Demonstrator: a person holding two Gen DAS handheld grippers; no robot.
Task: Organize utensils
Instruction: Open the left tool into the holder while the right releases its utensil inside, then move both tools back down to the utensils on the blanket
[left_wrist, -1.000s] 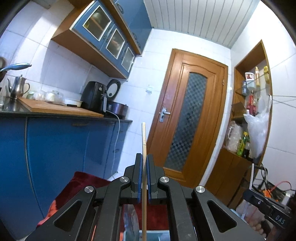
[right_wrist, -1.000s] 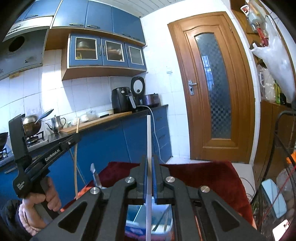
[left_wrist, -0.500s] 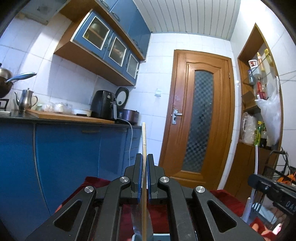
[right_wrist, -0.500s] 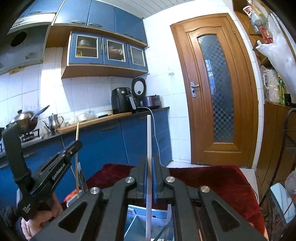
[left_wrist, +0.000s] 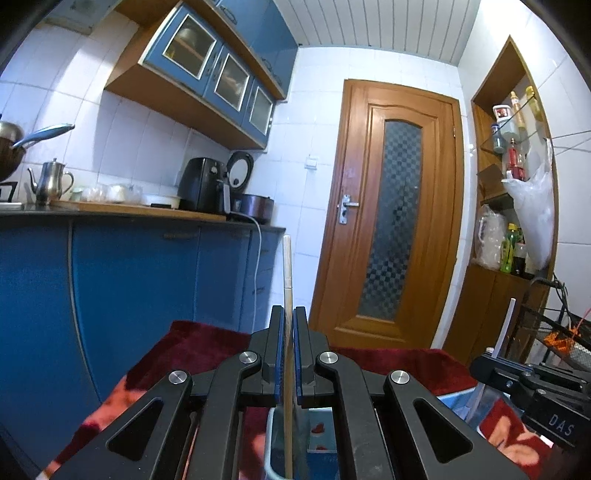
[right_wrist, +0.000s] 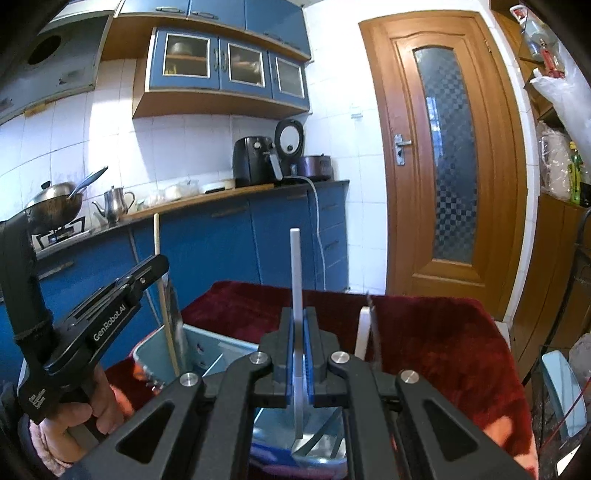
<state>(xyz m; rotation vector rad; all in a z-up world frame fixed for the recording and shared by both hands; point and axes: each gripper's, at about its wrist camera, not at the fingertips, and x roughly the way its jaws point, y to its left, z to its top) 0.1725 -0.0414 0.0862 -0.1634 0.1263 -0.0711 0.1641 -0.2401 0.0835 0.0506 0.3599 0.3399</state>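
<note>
My left gripper (left_wrist: 289, 314) is shut on a wooden chopstick (left_wrist: 287, 266) held upright; its lower end reaches into a pale blue utensil bin (left_wrist: 317, 432) below. My right gripper (right_wrist: 298, 317) is shut on a white utensil handle (right_wrist: 296, 266), also upright, with its lower end inside the same bin (right_wrist: 207, 343). In the right wrist view the left gripper (right_wrist: 162, 264) shows at the left with the chopstick (right_wrist: 157, 236) standing in the bin's left part. The right gripper's body (left_wrist: 532, 384) and its white handle (left_wrist: 508, 321) show at the right of the left wrist view.
The bin sits on a dark red cloth (right_wrist: 424, 332). Another white handle and a dark utensil (right_wrist: 364, 332) stand in the bin. Blue counter cabinets (left_wrist: 129, 288) are to the left, a wooden door (left_wrist: 388, 221) ahead, a shelf unit (left_wrist: 513, 177) to the right.
Both grippers have lowered with their utensils; the chopstick and the white handle now reach down into the bin. The left gripper has levelled out.
</note>
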